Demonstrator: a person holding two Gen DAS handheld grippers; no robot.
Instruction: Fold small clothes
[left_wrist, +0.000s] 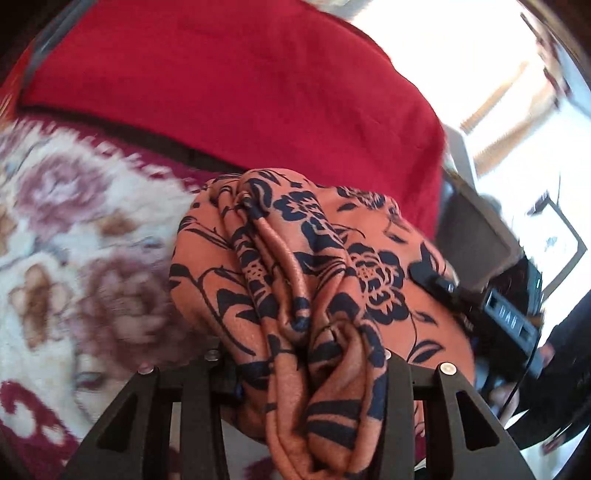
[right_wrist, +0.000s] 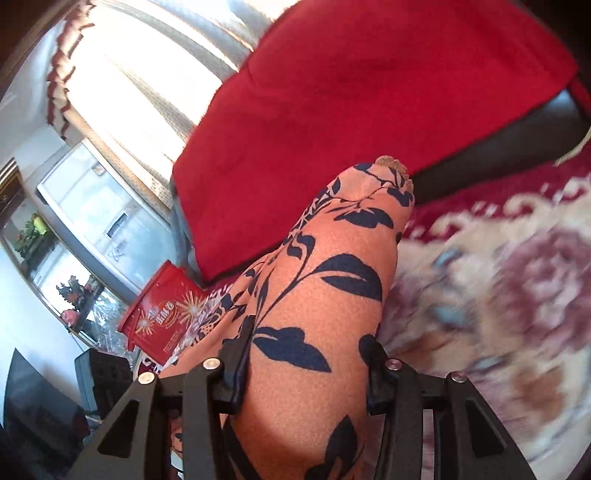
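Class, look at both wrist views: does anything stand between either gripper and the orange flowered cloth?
Nothing visible does. The orange flowered cloth is already bunched between the left gripper fingers, and another part fills the right gripper.

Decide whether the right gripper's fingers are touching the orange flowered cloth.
Touching. The right wrist view shows the orange flowered cloth bunched between the right gripper, both fingers pressing its sides.

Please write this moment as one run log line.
step: lift cloth | left gripper: shut on orange floral cloth | right gripper: shut on same cloth | under: floral blanket
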